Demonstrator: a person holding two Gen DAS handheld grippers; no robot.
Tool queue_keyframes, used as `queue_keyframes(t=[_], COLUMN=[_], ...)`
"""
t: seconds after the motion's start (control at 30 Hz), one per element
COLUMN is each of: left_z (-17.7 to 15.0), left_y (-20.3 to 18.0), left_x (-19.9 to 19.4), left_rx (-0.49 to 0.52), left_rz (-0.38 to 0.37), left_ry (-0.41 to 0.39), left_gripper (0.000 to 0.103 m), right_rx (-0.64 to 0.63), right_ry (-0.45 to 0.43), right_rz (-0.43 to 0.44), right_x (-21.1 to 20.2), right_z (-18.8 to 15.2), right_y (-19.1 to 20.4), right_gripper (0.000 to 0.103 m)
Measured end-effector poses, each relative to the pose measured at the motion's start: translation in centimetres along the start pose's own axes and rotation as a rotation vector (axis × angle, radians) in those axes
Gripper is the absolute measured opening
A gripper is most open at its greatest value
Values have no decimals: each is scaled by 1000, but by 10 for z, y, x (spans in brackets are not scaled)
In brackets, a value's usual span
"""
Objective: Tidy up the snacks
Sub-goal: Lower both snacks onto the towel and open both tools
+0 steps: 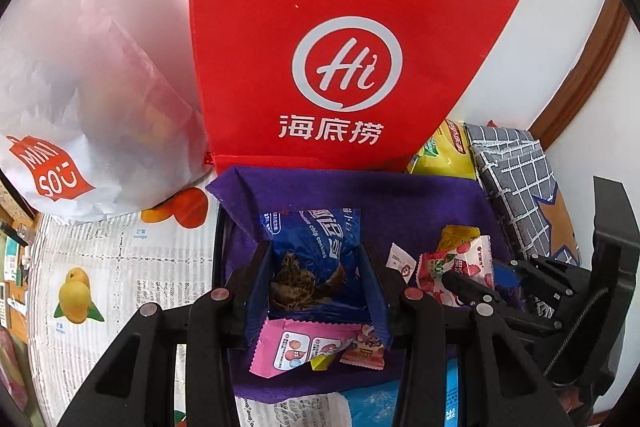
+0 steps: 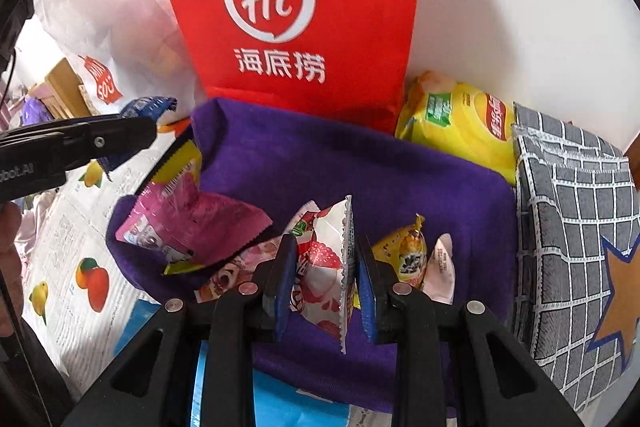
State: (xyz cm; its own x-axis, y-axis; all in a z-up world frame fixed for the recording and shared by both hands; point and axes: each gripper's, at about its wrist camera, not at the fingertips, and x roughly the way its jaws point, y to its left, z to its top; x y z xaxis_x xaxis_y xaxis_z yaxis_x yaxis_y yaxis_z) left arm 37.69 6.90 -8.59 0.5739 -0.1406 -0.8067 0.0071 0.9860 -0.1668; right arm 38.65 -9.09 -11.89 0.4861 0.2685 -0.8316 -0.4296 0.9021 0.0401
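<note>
**Snacks clamped in both tongs above purple cloth**

Tongs on the left [image 1: 316,275] are clamped on a glossy blue cookie packet [image 1: 316,247], its crinkled foil printed with chocolate chip cookies, held above the fuzzy purple cloth [image 1: 400,203]. The right tongs [image 2: 326,283] grip a white-and-red strawberry sachet [image 2: 324,259] with serrated edges, pinched between the blue pads. On the cloth lie a pink zigzag-edged pouch [image 2: 192,227], a yellow twist-wrapped candy [image 2: 408,255] and a small pale pink sachet [image 2: 440,267] just beside it. Behind the cloth stands a matte red paper bag [image 2: 288,7] with a white round logo, flanked by a wrinkled white bag [image 1: 80,99] and a shiny yellow chip bag [image 2: 456,123]. A grey grid-patterned fabric box [image 2: 572,227] sits at the right. The surface [image 1: 120,267] is covered in newsprint-style paper with printed fruit.
</note>
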Motion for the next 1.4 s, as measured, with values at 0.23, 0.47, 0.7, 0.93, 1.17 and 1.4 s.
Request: queue_keyframes(t=[0.23, 0.47, 0.7, 0.93, 1.17, 1.4], left_z=[-2, -3, -5, -7, -8, -9], left_y=[-4, -9, -12, -14, -19, -23], left_x=[6, 8, 12, 13, 13, 15], left_rx=[9, 24, 36, 46, 62, 74], left_rz=[0, -1, -6, -9, -15, -18], left_ry=[17, 23, 36, 44, 48, 57], left_gripper=[41, 41, 41, 42, 42, 42], right_rx=[13, 22, 47, 73, 70, 66], right_ry=[-2, -31, -87, -128, -134, -140], right_rz=[-17, -6, -23, -37, -42, -54], right_x=[-4, -18, -42, -55, -57, -59], right_z=[0, 2, 4, 6, 6, 5], right_y=[-9, -12, -18, -27, -26, -26], right_gripper=[29, 29, 33, 34, 35, 35])
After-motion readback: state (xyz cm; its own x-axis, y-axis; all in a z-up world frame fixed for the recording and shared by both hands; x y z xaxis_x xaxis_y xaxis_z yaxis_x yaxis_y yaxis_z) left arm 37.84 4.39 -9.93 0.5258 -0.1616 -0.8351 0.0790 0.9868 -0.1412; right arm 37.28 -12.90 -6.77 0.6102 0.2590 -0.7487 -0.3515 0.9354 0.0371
